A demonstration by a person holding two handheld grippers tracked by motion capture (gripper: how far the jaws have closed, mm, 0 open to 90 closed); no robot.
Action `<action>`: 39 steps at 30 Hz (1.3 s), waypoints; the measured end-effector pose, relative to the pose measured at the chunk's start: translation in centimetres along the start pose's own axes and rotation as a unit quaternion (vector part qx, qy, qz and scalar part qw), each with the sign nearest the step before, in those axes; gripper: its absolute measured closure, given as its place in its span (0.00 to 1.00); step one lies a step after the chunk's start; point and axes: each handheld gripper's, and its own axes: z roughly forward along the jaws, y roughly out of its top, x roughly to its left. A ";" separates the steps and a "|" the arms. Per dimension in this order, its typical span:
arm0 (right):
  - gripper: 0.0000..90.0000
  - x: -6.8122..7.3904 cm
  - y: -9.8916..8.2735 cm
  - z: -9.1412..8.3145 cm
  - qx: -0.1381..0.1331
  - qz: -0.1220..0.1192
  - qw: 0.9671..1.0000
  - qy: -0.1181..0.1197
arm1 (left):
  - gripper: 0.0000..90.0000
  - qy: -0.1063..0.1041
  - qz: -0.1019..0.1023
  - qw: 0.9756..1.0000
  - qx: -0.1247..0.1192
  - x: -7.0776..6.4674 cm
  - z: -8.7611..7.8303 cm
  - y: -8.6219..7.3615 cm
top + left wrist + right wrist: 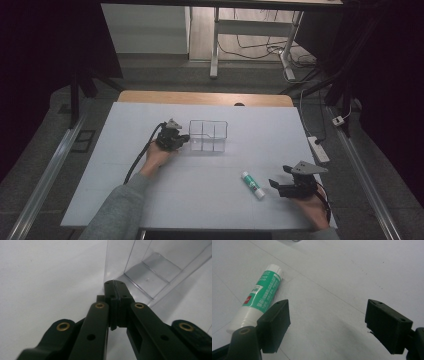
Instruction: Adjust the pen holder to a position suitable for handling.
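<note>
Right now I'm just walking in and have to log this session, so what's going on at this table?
A person works at a white table with a gripper in each hand. The left gripper is shut on the wall of a clear plastic organizer box, apparently pinching its thin edge near a corner. The right gripper rests with its jaws open and nothing between them, beside a green-and-white glue stick lying flat on the table. The stick is not yet picked up, and the box's compartments look empty.
</note>
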 end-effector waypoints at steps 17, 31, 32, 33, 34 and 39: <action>0.22 0.0 0.0 -0.1 -0.005 0.001 1.000 0.001 | 0.98 -0.002 0.007 1.000 0.002 0.2 -0.5 -0.2; 0.22 0.0 0.0 -0.1 -0.005 0.000 1.000 0.001 | 0.83 -0.004 0.028 1.000 -0.013 -0.4 -4.6 -1.5; 0.22 0.0 0.0 -0.1 -0.005 0.000 1.000 0.001 | 0.80 -0.005 0.027 1.000 -0.014 -0.4 -5.0 -1.6; 0.22 0.0 0.0 -0.1 -0.005 0.000 1.000 0.001 | 0.78 -0.006 0.026 1.000 -0.016 -0.4 -5.3 -1.7; 0.22 0.0 0.0 -0.1 -0.005 0.000 1.000 0.001 | 0.76 -0.006 0.027 0.999 -0.018 -0.4 -5.7 -1.8; 0.22 0.0 0.0 -0.1 -0.006 0.000 1.000 0.002 | 0.63 -0.002 0.034 0.999 -0.018 -1.0 -7.4 -2.8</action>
